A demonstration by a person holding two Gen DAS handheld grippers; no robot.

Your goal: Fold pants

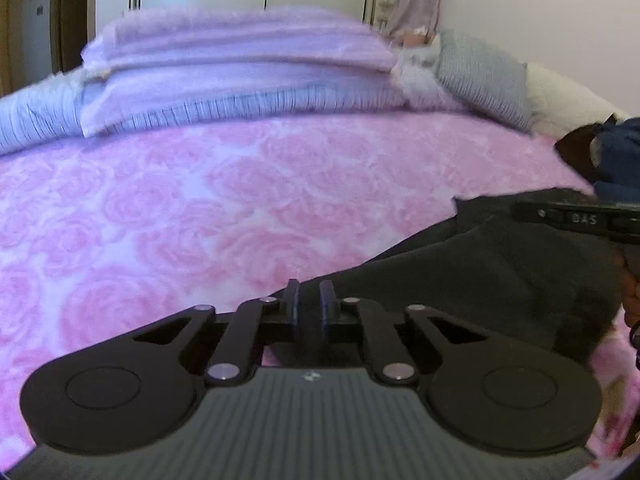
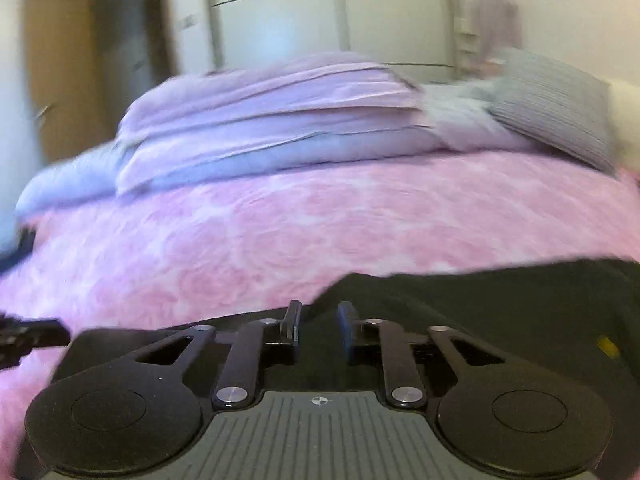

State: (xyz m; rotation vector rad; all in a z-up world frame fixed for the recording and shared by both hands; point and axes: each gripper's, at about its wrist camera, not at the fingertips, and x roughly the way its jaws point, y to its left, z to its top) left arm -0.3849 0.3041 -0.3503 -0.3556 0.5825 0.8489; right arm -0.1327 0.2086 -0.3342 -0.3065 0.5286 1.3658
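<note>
Left tongs (image 1: 309, 300), in the left wrist view, are pinched nearly together on a fold of the dark pants (image 1: 500, 272); black cloth fills the narrow slot between the blue-edged pads. The pants lie on the pink rose-patterned blanket (image 1: 180, 208) of the bed, spreading from the tongs toward the right edge of the frame, where the other tool's black body (image 1: 576, 220) reaches in over them. Only a thin bite of cloth seems to be held, so a quick pull could slip it free and let the fold collapse. The cloth looks thick, matte and soft, with rounded creases and no sharp fold lines.

Right tongs (image 2: 318, 320), in the right wrist view, stand narrowly apart with a clear gap between the pads. Dark cloth lies beneath and behind them, yet nothing appears pressed between them. The pants (image 2: 500, 300) stretch from there to the right, rumpled at the near edge. With this side apparently loose, any lift by the left alone could drag the garment askew across the fuzzy blanket. Motion blur hides finer detail. Stacked lilac bedding (image 2: 272, 116) lies well apart at the back.
</note>
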